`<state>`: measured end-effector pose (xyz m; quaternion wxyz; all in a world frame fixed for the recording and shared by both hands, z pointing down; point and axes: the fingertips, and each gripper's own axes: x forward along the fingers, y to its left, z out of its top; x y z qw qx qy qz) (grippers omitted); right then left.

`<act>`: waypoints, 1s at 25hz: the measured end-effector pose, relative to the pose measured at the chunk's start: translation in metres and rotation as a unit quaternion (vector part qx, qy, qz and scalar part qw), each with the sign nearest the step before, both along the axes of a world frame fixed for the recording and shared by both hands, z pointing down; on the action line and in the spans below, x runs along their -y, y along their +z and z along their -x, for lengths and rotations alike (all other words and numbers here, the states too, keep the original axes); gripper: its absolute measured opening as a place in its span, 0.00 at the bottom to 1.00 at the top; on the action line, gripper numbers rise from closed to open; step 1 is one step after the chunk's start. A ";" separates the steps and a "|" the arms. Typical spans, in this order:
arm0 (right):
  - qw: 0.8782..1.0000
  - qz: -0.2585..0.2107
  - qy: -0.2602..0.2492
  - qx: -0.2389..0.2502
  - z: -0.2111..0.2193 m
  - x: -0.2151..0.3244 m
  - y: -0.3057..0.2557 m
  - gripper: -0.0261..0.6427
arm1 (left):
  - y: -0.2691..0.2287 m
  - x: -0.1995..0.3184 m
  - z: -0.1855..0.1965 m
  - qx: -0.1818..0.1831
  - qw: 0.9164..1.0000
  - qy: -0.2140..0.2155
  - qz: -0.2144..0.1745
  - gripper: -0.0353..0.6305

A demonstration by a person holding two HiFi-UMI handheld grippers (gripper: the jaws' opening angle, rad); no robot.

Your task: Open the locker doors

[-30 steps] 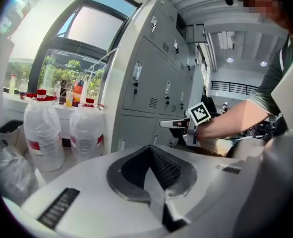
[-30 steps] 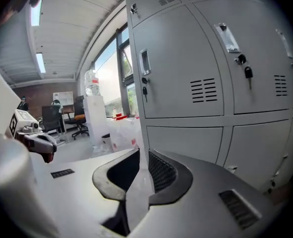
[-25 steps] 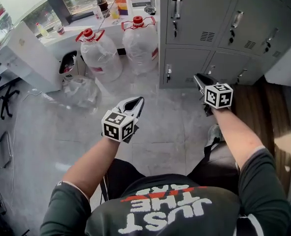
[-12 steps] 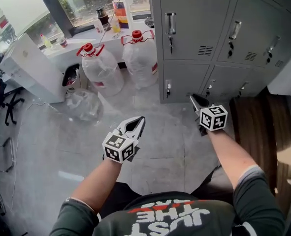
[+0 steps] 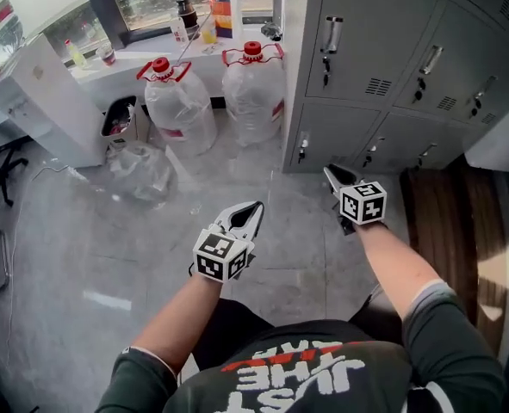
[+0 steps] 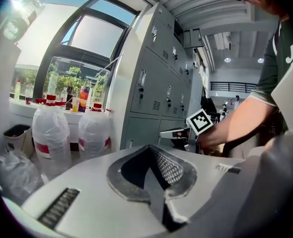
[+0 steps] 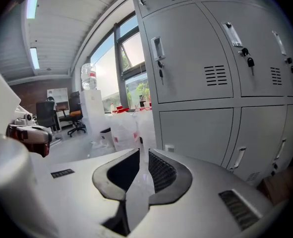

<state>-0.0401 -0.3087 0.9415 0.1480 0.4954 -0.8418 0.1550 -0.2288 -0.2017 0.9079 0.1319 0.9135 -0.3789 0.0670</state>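
Note:
Grey lockers fill the upper right of the head view, all doors closed. The upper left door has a vertical handle with keys hanging under it. The lower left door has a small handle. My right gripper hovers over the floor just short of the lower doors, shut and empty, touching nothing. My left gripper hangs further left over the floor, shut and empty too. In the left gripper view the right gripper shows in front of the lockers.
Two large water jugs stand left of the lockers. A small bin, a crumpled plastic bag and a white appliance lie further left. Bottles line the window sill. Wooden boards lie at the right.
The right gripper has come down and back from the lower locker doors. The left gripper has drifted slightly right. Both stay shut, and the head view has shifted.

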 end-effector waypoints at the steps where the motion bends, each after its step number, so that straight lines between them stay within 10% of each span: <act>1: 1.000 0.002 0.001 -0.004 0.006 0.001 0.000 0.13 | 0.000 -0.003 0.004 0.002 1.000 0.005 -0.001 0.06; 25: 0.998 0.035 -0.045 -0.024 0.008 0.161 0.132 0.22 | 0.091 0.069 0.006 -0.029 0.991 -0.111 0.066 0.06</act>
